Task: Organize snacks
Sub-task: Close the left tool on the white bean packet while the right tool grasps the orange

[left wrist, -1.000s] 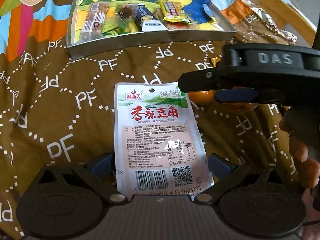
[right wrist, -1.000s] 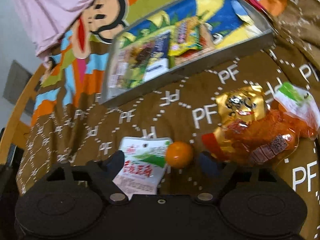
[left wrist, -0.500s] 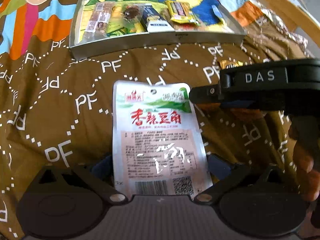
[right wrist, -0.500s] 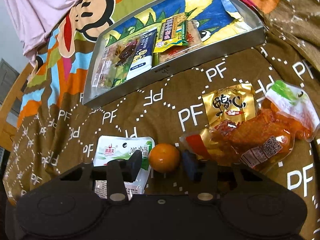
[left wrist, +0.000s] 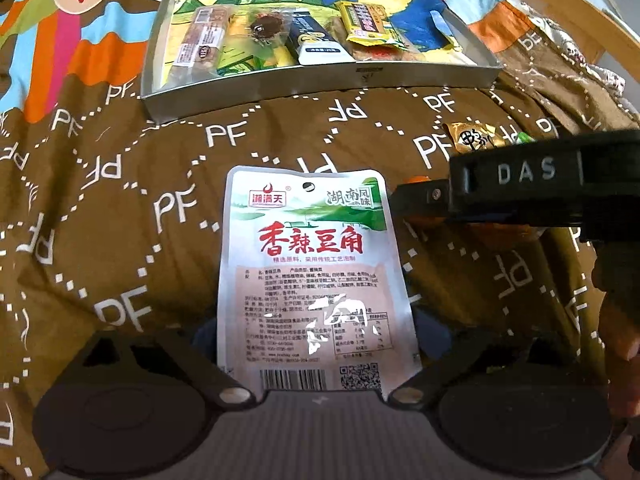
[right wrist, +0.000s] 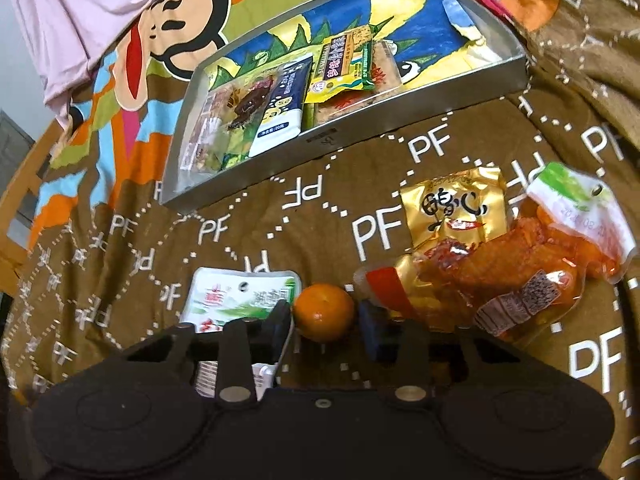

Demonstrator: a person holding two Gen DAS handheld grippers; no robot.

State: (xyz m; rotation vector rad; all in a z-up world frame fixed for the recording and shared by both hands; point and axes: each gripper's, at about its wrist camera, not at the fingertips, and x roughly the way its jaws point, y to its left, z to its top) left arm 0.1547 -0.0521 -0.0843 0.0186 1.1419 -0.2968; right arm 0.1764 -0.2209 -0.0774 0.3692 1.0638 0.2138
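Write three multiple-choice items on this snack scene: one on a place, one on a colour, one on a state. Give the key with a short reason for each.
1. Where does the small orange lie?
A. in the metal tray
B. on the brown cloth, between the right gripper's fingers
C. on top of the gold packet

2. What colour are the large characters on the white bean packet?
A. blue
B. black
C. red

3. How does the white bean packet lie?
A. flat on the cloth, printed side up
B. standing upright
C. inside the tray

Key: B, the right gripper straddles it, jaws closing; C, the print is red; A, it lies flat, short of the metal tray.
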